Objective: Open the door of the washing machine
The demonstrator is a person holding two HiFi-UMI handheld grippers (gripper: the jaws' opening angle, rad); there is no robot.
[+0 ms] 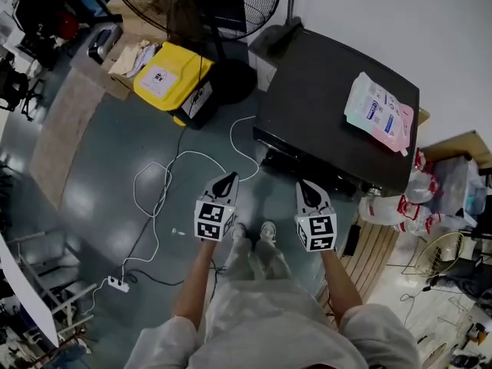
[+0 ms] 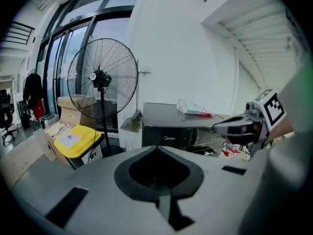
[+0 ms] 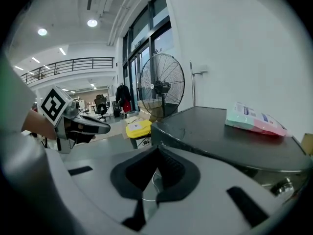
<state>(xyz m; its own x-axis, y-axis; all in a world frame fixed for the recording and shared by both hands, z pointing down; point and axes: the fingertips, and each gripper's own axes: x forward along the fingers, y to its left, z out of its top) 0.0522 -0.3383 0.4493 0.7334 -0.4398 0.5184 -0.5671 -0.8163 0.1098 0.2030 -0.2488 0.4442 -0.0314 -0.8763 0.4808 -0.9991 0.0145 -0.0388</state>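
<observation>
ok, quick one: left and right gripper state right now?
left gripper: jaws closed, holding nothing.
right gripper: jaws closed, holding nothing.

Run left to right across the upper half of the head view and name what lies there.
cardboard box → yellow bin → washing machine → plastic bags
</observation>
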